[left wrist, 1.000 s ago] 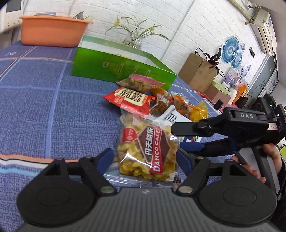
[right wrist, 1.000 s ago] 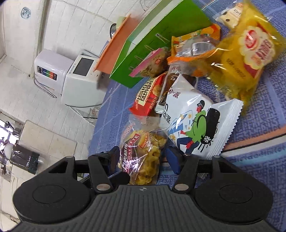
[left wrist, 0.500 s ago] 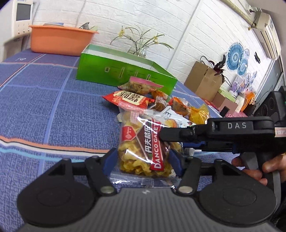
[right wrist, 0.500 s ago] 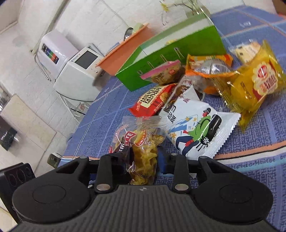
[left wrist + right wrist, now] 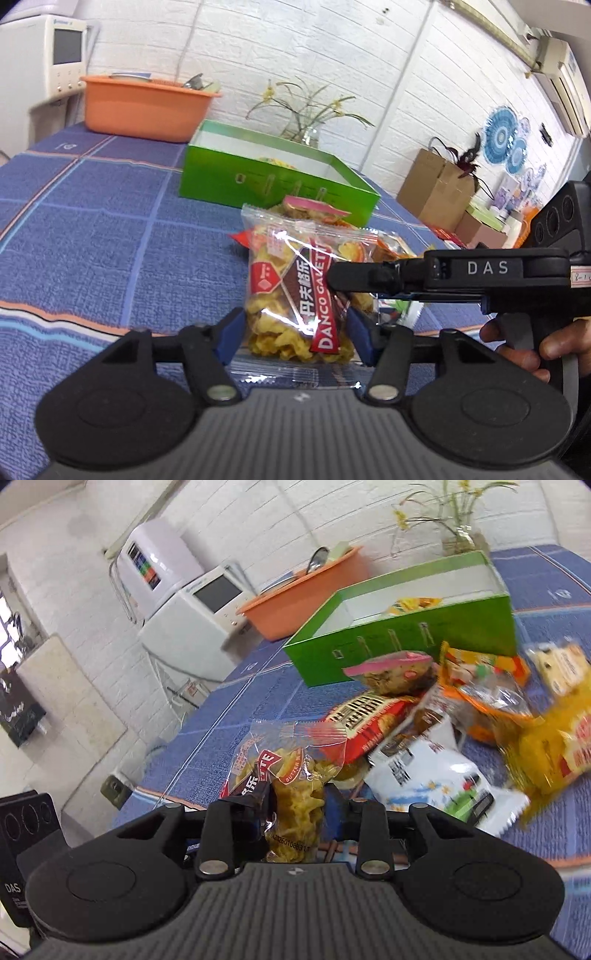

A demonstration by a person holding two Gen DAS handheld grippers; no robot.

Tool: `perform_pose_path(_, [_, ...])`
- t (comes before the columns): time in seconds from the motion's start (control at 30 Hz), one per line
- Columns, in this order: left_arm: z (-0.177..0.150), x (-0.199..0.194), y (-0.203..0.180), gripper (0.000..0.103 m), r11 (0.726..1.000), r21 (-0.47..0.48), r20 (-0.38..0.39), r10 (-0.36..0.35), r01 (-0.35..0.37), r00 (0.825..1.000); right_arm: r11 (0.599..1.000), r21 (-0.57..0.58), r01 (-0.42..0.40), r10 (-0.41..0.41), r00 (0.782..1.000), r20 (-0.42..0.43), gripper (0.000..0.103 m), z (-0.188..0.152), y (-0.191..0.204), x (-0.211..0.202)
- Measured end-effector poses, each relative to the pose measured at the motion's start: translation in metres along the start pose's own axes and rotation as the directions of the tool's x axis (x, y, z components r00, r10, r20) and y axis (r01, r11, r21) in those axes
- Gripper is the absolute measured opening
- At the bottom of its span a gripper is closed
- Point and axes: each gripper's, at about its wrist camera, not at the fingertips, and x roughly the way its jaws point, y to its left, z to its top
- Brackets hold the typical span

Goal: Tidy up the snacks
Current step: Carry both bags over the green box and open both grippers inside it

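A clear bag of yellow Danco galette crisps (image 5: 299, 295) stands upright off the blue tablecloth, held from two sides. My left gripper (image 5: 295, 334) is shut on its lower part. My right gripper (image 5: 295, 812) is shut on the same bag (image 5: 291, 786) and reaches in from the right in the left wrist view (image 5: 354, 280). A green open box (image 5: 273, 177) stands behind, with one yellow packet inside (image 5: 410, 605). More snack packets lie in a pile (image 5: 461, 716) in front of the box.
An orange basin (image 5: 144, 103) and a vase of flowers (image 5: 306, 125) stand at the table's far edge. White machines (image 5: 192, 602) stand beyond the table's left end. Cardboard boxes (image 5: 436, 188) sit off to the right.
Both grippers closed on the crisp bag and lifted it upright off the table. The views rose and tilted up with it.
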Motion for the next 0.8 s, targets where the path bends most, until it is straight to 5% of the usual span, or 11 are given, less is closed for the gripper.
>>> perform_pose_path(0.4, [0.044, -0.008, 0.004, 0.056, 0.997, 0.033, 0.107, 0.066, -0.07, 0.992, 0.992, -0.107, -0.061, 0.073, 0.991, 0.114, 0.056, 0.036, 0.018, 0.006])
perform_pose_path(0.8, [0.085, 0.022, -0.006, 0.056, 0.992, 0.081, 0.151, 0.083, -0.096, 0.985, 0.994, -0.11, -0.029, 0.049, 0.983, 0.178, 0.056, 0.067, 0.008, 0.01])
